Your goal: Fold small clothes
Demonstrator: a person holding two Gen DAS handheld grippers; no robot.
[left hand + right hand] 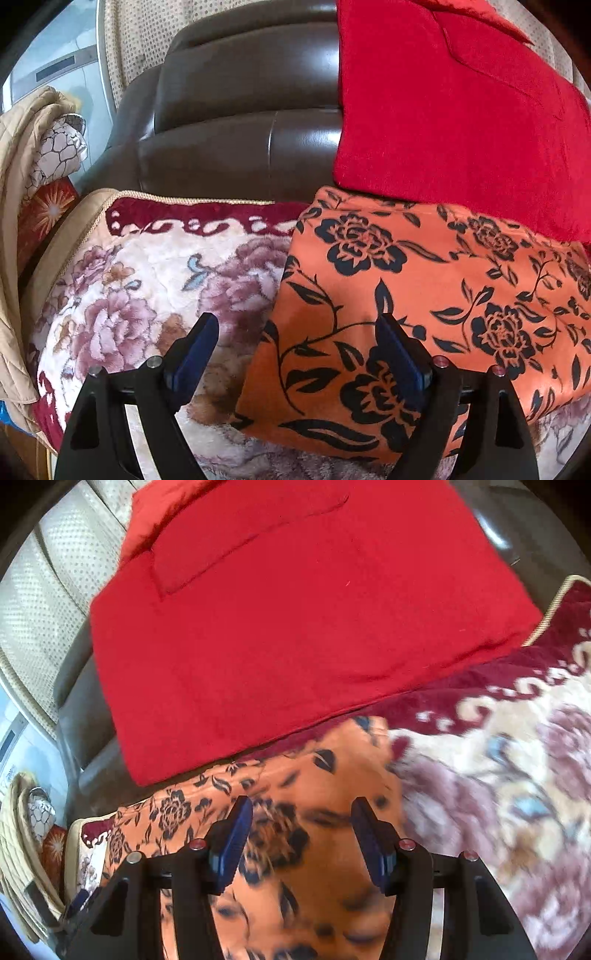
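Note:
An orange cloth with black flowers [424,295] lies folded on a floral plush blanket [140,295]. My left gripper [295,325] is open above the cloth's left edge, holding nothing. In the right wrist view the same orange cloth [314,849] lies right under my right gripper [301,808], which is open and empty; the cloth there is blurred. A folded red garment [461,122] lies behind the orange cloth, also seen in the right wrist view [295,620].
A dark brown leather sofa back [240,110] rises behind the blanket. Beige quilted bedding [22,166] is piled at the left. A dotted cream curtain [40,602] hangs behind the sofa. The blanket [517,775] spreads to the right.

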